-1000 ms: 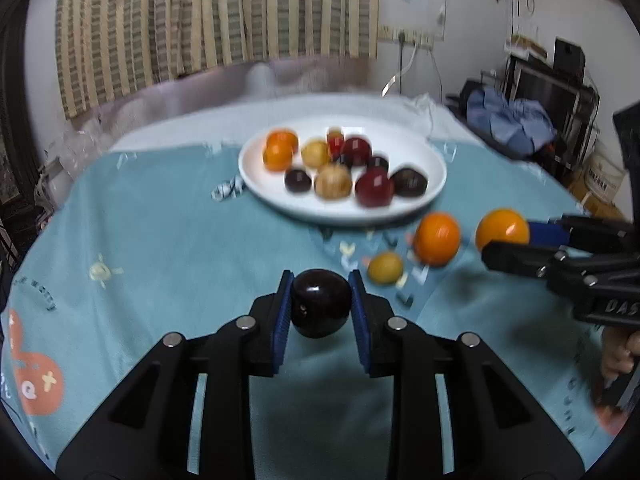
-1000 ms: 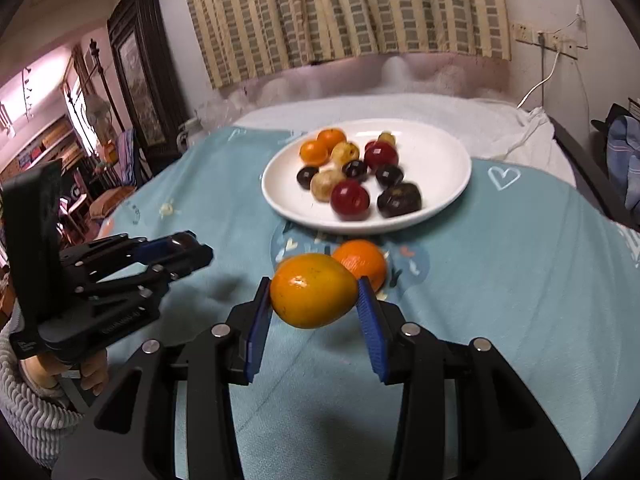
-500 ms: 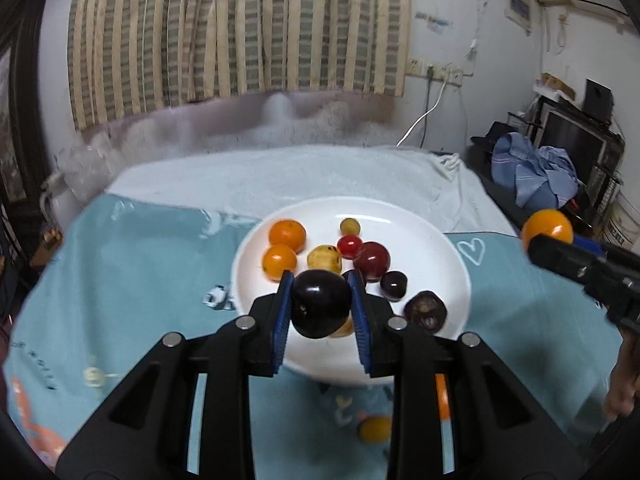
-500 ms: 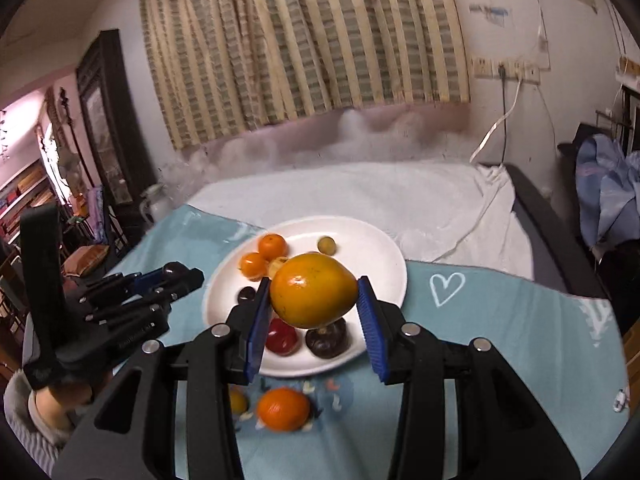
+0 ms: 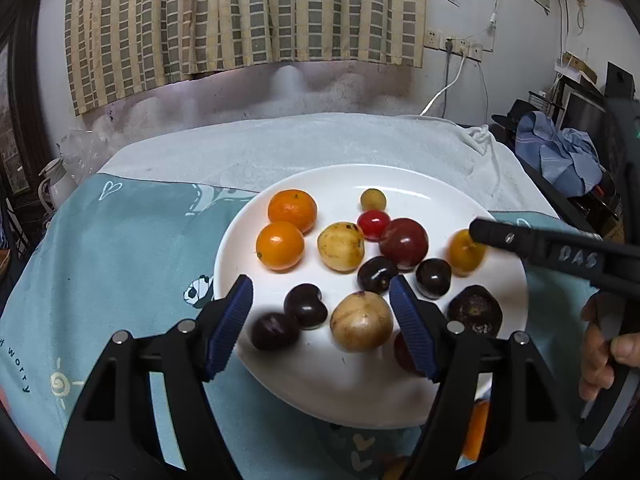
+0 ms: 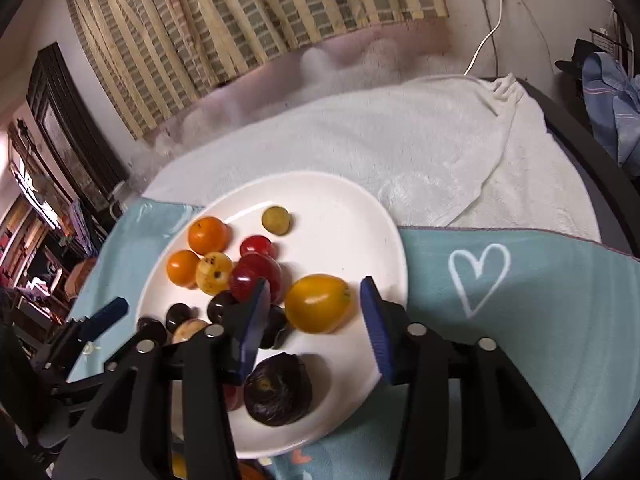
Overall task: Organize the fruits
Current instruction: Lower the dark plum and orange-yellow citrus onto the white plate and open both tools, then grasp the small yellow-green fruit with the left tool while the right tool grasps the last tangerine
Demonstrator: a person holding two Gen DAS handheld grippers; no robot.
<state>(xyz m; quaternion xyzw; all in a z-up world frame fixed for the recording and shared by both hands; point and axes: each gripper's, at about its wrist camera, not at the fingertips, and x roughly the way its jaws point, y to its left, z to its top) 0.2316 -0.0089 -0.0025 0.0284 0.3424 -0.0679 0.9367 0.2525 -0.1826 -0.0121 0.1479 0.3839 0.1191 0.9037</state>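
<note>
A striped curtain is hanging across the back wall, with a power strip sitting to its right and a white cable trailing down — onto a white towel that is lying rumpled over the far table. A teal cloth with a heart is covering the near side. Blue clothes are lying heaped at the right; a dark cabinet is standing at the left.

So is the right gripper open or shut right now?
Open: the right gripper has its jaws spread, and the orange fruit lies free on the white plate.
</note>
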